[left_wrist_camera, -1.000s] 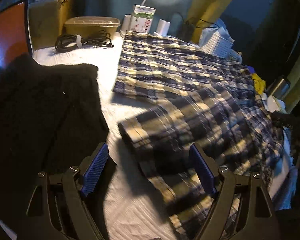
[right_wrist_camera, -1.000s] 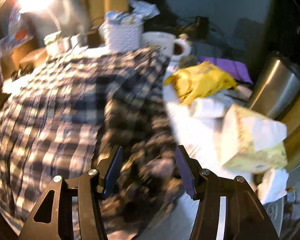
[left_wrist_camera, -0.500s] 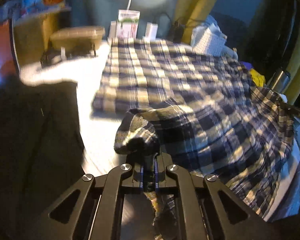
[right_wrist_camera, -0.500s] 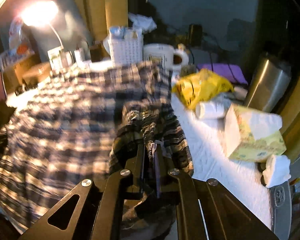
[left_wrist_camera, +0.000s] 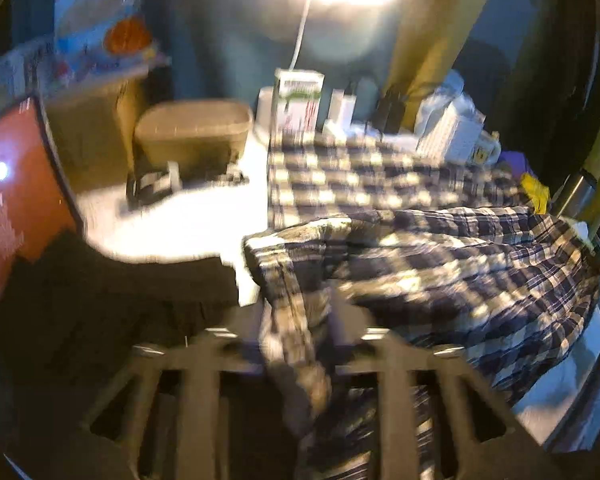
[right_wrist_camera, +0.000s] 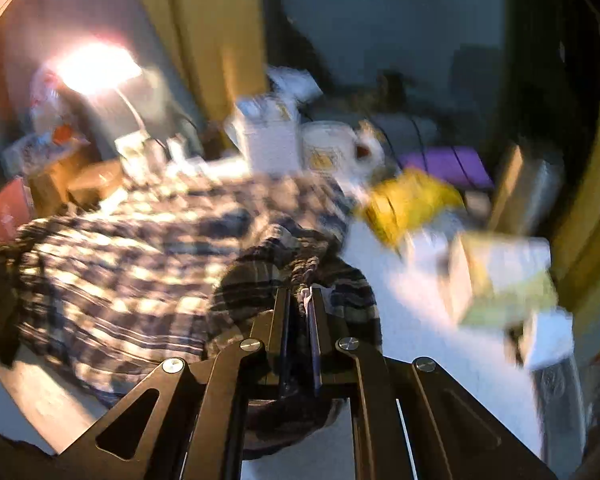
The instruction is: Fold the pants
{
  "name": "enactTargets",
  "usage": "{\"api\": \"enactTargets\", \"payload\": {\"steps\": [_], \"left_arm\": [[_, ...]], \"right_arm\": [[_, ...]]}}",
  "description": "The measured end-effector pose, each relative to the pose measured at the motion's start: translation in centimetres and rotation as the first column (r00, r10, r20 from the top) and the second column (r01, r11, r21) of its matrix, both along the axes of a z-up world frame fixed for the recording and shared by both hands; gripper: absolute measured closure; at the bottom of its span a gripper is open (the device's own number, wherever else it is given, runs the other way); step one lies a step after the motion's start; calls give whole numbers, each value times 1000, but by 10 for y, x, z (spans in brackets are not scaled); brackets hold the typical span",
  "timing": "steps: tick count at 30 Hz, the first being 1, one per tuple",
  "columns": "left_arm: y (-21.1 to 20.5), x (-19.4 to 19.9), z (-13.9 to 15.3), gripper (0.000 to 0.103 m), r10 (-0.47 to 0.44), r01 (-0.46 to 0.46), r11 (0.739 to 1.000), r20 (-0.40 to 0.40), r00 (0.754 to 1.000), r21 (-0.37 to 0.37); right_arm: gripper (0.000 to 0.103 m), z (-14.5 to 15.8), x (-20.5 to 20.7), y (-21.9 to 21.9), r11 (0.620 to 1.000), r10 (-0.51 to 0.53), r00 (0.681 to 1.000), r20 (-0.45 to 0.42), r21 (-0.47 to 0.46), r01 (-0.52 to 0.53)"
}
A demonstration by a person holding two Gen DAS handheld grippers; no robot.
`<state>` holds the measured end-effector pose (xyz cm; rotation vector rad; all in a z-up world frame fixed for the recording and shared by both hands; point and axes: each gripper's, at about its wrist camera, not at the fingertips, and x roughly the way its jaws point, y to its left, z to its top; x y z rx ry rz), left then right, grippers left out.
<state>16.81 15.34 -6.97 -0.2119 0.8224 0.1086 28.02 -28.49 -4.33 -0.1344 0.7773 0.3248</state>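
Note:
The plaid pants (left_wrist_camera: 440,272) lie spread over the white bed cover, with the near leg folded back toward the far one. My left gripper (left_wrist_camera: 300,336) is blurred and its jaws are opening. A bunched strip of the plaid hem hangs between them, and the pads stand apart from it. In the right wrist view the pants (right_wrist_camera: 120,272) stretch away to the left. There my right gripper (right_wrist_camera: 300,300) is shut on a gathered fold of the plaid cloth, which is raised off the bed.
A black garment (left_wrist_camera: 100,312) lies at the left beside a red-lit screen (left_wrist_camera: 12,208). A plastic tub (left_wrist_camera: 192,136), a carton (left_wrist_camera: 298,100) and a white basket (left_wrist_camera: 448,132) line the back. A yellow bag (right_wrist_camera: 412,200), tissue box (right_wrist_camera: 504,276) and steel canister (right_wrist_camera: 532,188) crowd the right.
Both grippers closed on plaid cloth and lifted it. The right one still grips. The left jaws, shut half a second ago, now stand apart with the hem between them.

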Motion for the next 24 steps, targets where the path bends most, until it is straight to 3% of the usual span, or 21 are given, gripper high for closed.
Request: {"api": "enactTargets", "payload": {"steps": [2,5,6,7,11,14,15,19,20,21,22,23,24], "left_arm": [[-1,-17,-12,28,4,-4,999,-5,1000,-43],[-8,-44,-22,28,-11,9,998,-24,1000,-67],[-10,-52,-23,28,-14,12,997,-23,1000,-74],[-15,-60,-25,28,-22,20,996,-28,999,-89],[-35,-79,-33,27,-65,60,987,-23,998,-148],[-52,-85,-37,26,-122,118,982,-19,992,-150],[-57,-85,-40,21,-133,128,981,-25,991,-146],[-72,-82,-57,17,-153,144,984,-90,984,-101],[-77,-84,-57,20,-155,150,987,-82,985,-66],[-80,-84,-57,45,-160,157,987,-81,984,-44],[-82,-84,-55,61,-158,156,987,-89,983,-29],[-81,-83,-54,93,-155,153,988,-98,983,-28],[-79,-82,-51,96,-160,155,986,-101,982,-56]], "right_arm": [[95,-24,1,-15,999,-44,998,-51,-15,43],[94,-44,-1,-34,996,-88,991,-103,2,89],[88,-44,-4,-38,996,-88,991,-105,15,90],[81,-41,-7,-40,995,-92,991,-94,17,94],[79,-26,-22,-49,995,-99,994,-39,20,100],[79,-20,-29,-50,998,-57,998,-27,27,58],[79,-22,-29,-50,999,-46,998,-35,22,46],[79,-45,-31,-43,1000,5,996,-85,5,-4],[80,-48,-31,-41,1000,5,996,-87,-7,-5],[91,-51,-34,-39,1000,-1,996,-85,-28,-2],[99,-51,-37,-38,999,-3,997,-78,-38,0],[100,-49,-40,-38,999,-2,997,-71,-38,0],[101,-45,-44,-38,999,1,998,-62,-32,-3]]}}
